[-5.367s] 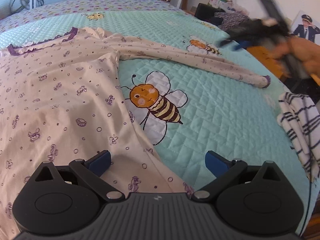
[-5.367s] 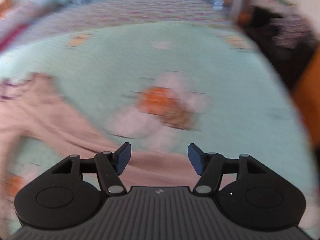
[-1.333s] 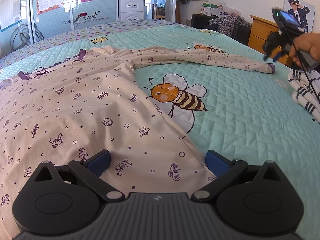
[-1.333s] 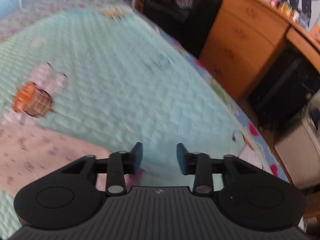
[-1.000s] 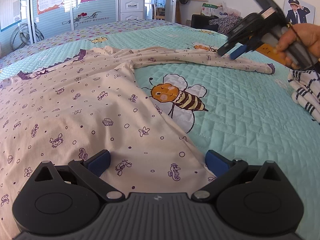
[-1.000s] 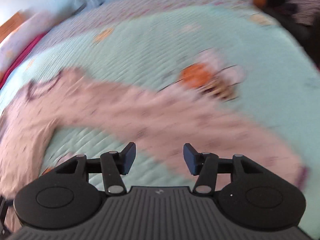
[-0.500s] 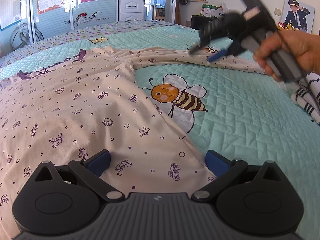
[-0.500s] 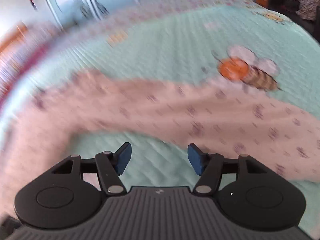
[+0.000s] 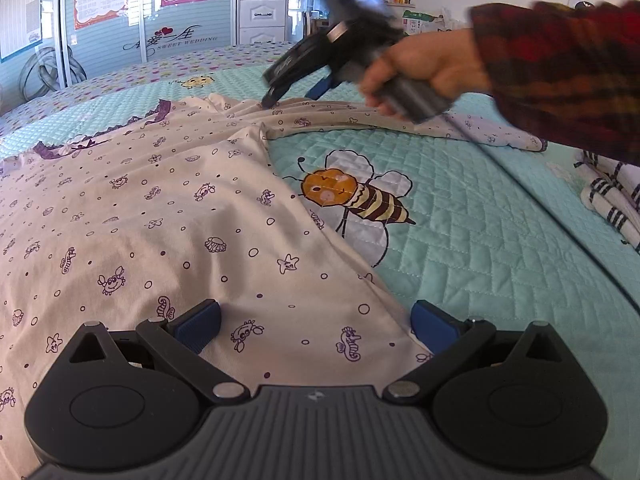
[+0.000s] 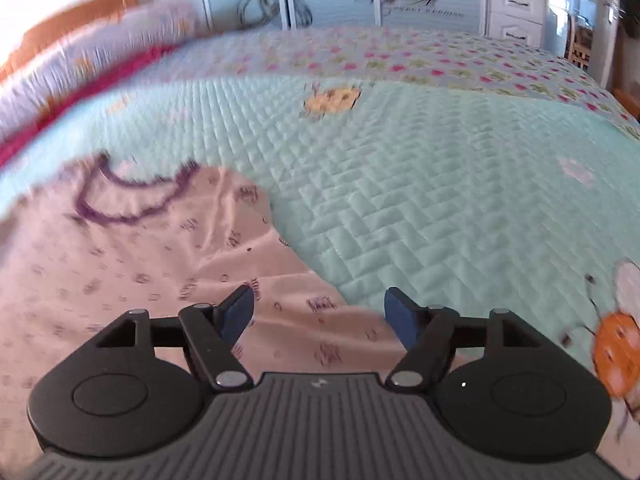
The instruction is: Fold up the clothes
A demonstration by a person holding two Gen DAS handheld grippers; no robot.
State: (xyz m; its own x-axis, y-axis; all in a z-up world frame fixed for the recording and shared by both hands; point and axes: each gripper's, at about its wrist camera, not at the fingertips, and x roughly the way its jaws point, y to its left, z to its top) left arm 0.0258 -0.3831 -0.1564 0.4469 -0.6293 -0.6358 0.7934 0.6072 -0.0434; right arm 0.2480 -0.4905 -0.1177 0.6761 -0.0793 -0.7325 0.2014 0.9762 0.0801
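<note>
A pale pink long-sleeved top (image 9: 160, 216) printed with small purple sea creatures lies spread on the bed, its purple-trimmed neckline (image 10: 132, 196) at the far left. One sleeve (image 9: 400, 120) stretches out to the right. My left gripper (image 9: 316, 324) is open low over the top's hem edge, with cloth lying between its blue pads, which do not press on it. My right gripper (image 10: 318, 312), held by a hand in a red plaid sleeve (image 9: 560, 76), hovers over the shoulder where the sleeve joins (image 9: 272, 108). Its jaws are opening and grip nothing.
The bed carries a teal quilted cover (image 9: 480, 220) with bee pictures (image 9: 352, 196). A folded white garment with dark stripes (image 9: 612, 196) lies at the right edge. Wardrobe doors (image 9: 120, 20) and white drawers (image 10: 516, 4) stand beyond the bed.
The right gripper has swept left from the sleeve's cuff end along the sleeve to the shoulder, its jaws spreading wider. The left gripper and the top have stayed put.
</note>
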